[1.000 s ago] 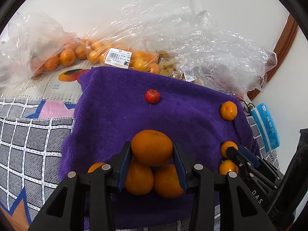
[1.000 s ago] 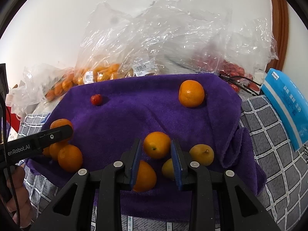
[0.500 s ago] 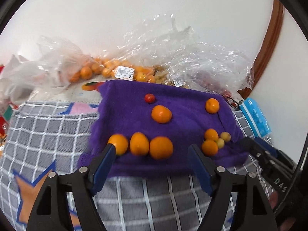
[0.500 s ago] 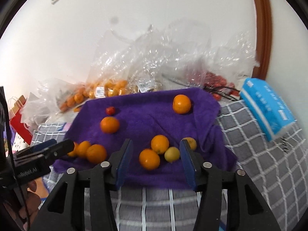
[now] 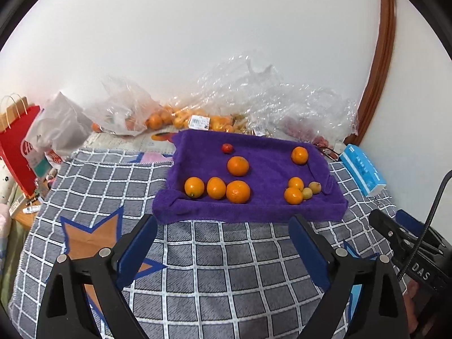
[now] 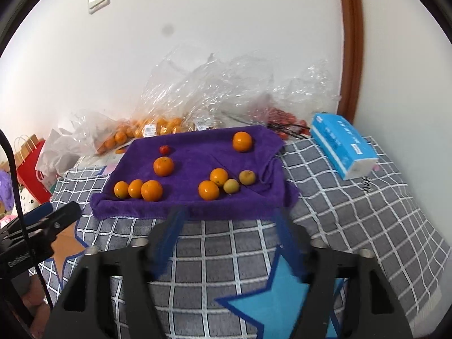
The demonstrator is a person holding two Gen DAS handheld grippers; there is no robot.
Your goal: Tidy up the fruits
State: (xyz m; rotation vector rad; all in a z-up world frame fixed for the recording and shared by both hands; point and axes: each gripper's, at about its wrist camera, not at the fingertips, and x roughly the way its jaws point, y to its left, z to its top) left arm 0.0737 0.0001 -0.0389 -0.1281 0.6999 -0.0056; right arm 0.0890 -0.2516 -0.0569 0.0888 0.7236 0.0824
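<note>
A: Entry, both wrist views. Landmark is the purple towel (image 5: 262,169), spread on the grey checked blanket (image 5: 226,254). State of the tools?

B: Left gripper (image 5: 223,243) released, jaws spread wide, nothing between them; it hangs over the blanket, on the near side of the towel and apart from it. Right gripper (image 6: 228,234) likewise parted and empty, its blue pads somewhat blurred, fingertips just at the towel's near edge in its own view.

A: Fruit positions?

B: All on the towel. Along the near left edge, a row of three oranges (image 5: 217,188), touching side by side. Just behind that row, a single orange (image 5: 238,165). Behind that, near the far edge, a small red fruit (image 5: 226,148). At the far right corner, a lone orange (image 5: 299,155). At the near right, a cluster (image 5: 301,190): two oranges and two smaller yellowish fruits, close together.

A: Confirmed from the other camera?

B: Yes. Right wrist view shows the same row (image 6: 138,189), the same cluster (image 6: 226,183) and the red fruit (image 6: 164,149).

A: Surroundings?

B: Clear plastic bags of oranges (image 5: 180,120) lie behind the towel against the wall. A blue tissue pack (image 6: 343,144) lies on the blanket to the towel's right. A red paper bag (image 5: 17,147) stands well off to its left.
</note>
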